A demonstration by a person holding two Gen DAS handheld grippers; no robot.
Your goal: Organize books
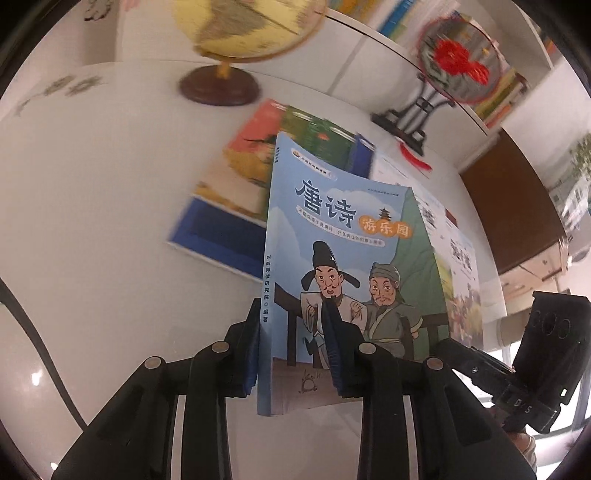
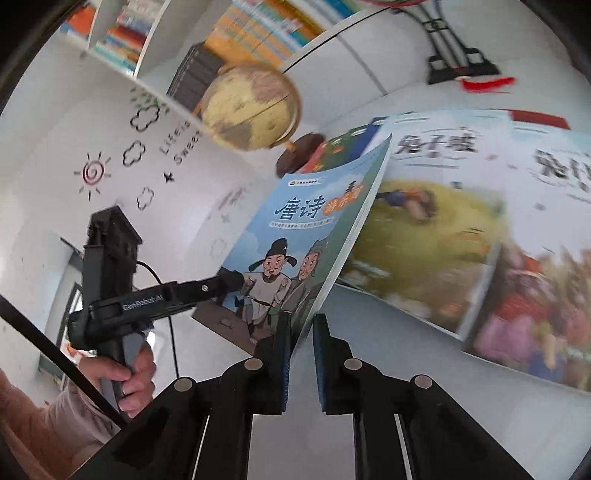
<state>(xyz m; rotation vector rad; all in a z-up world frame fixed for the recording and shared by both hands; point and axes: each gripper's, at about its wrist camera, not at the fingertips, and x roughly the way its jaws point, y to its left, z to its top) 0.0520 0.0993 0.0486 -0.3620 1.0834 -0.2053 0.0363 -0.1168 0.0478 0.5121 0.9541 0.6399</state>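
Observation:
My left gripper [image 1: 293, 332] is shut on the spine side of a blue poetry book [image 1: 343, 236] with two cartoon men on its cover, held upright above the white table. The same blue book [image 2: 295, 236] shows in the right wrist view, with the left gripper [image 2: 236, 277] clamped on its lower left. My right gripper [image 2: 300, 332] has its jaws slightly apart around the book's lower page edge, not pressing it. Several other books [image 1: 258, 170] lie flat on the table behind. Two picture books [image 2: 443, 229] lie to the right.
A yellow globe [image 1: 243, 33] on a dark base stands at the back of the white table [image 1: 92, 221]. A round red-flower ornament [image 1: 458, 62] on a black stand is at the back right. A bookshelf [image 2: 255, 29] full of books lines the wall.

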